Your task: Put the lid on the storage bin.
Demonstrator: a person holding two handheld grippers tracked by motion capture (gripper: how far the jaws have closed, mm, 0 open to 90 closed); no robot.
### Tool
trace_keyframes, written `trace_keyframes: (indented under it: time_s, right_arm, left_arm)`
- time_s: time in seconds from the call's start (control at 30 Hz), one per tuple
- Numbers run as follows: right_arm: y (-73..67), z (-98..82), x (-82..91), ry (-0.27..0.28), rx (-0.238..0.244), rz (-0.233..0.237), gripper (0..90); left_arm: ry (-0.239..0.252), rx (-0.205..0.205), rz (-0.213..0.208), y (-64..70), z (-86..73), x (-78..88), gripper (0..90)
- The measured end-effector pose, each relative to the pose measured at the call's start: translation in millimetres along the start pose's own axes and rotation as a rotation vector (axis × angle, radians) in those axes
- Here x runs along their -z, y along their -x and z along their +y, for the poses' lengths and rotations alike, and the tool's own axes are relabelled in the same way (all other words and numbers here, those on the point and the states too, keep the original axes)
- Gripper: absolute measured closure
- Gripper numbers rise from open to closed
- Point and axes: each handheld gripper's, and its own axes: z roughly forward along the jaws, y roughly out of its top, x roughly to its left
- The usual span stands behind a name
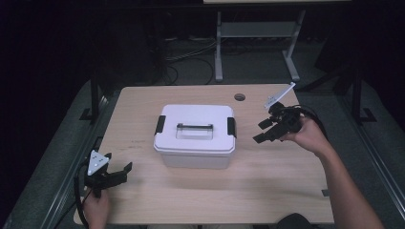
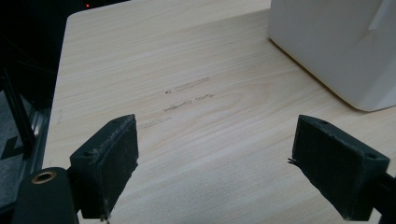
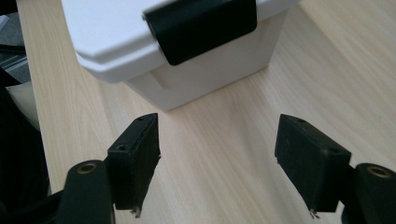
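A white lidded storage box [image 1: 196,136] stands in the middle of the wooden table, with a black latch at each end and a handle [image 1: 195,127] on its lid. My right gripper [image 1: 262,131] hovers open just to the right of the box, its jaws pointing at the right-hand latch [image 1: 231,127]. In the right gripper view that gripper [image 3: 217,163] is empty, with the latch [image 3: 205,28] ahead. My left gripper [image 1: 119,171] rests open near the table's front left corner. In the left gripper view it [image 2: 215,163] holds nothing, and the box wall [image 2: 336,46] is at upper right.
The table [image 1: 143,200] has a round cable hole [image 1: 239,97] at its back edge. Faint marks [image 2: 187,100] lie on the wood left of the box. A second table's metal legs [image 1: 218,47] stand on the dark floor behind.
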Motion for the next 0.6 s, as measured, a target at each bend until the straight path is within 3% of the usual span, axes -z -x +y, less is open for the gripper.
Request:
trace_keyframes:
  time_s: [0.6]
  right_arm:
    - [7.6, -38.7, -17.4, -0.018, -0.07, 0.018, 29.8]
  left_arm:
    - [-0.002, 0.001, 0.005, -1.6, -0.5, 1.1, 13.7]
